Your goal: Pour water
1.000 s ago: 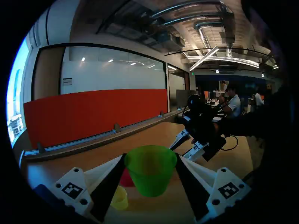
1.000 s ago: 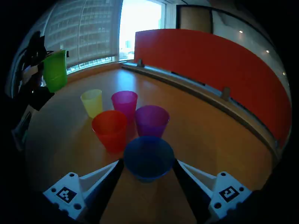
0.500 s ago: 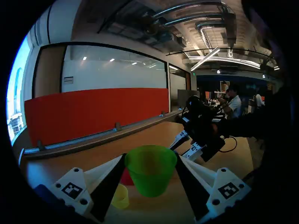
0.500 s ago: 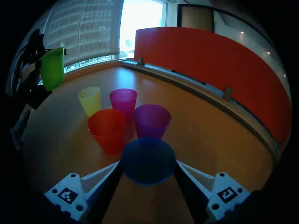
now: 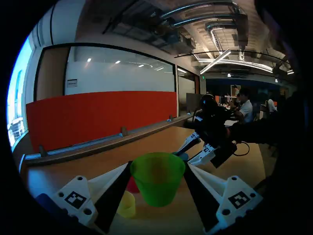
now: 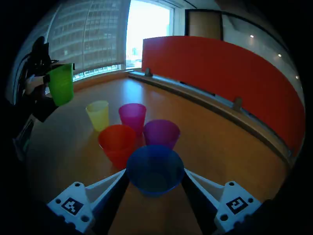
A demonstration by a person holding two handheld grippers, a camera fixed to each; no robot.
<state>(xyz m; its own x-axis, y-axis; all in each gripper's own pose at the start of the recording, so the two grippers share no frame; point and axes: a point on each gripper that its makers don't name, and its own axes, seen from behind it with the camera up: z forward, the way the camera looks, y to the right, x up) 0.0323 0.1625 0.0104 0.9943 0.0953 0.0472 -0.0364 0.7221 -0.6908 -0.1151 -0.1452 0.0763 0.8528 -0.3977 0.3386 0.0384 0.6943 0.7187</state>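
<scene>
My left gripper (image 5: 157, 169) is shut on a green cup (image 5: 157, 179), held upright above the wooden table (image 5: 234, 166). My right gripper (image 6: 154, 173) is shut on a blue cup (image 6: 155, 169), whose mouth faces the camera. Just beyond the blue cup stand a red cup (image 6: 116, 143), a purple cup (image 6: 161, 133), a magenta cup (image 6: 132, 117) and a yellow cup (image 6: 98, 114). The right gripper view has the green cup (image 6: 61, 84) raised at the far left, beyond the yellow cup. In the left gripper view the right gripper (image 5: 197, 149) hangs behind the green cup, with a yellow cup (image 5: 126, 204) below.
A long red partition (image 6: 234, 70) runs along the table's far edge above a rail (image 6: 203, 98). Windows with blinds (image 6: 90, 43) are at the back left. People sit at desks (image 5: 242, 107) far off. A black cable (image 5: 244, 150) lies on the table.
In the right gripper view the green cup has drifted slightly right, nearer the yellow cup. In the left gripper view the right gripper has shifted a little up and right. Both cups stay held.
</scene>
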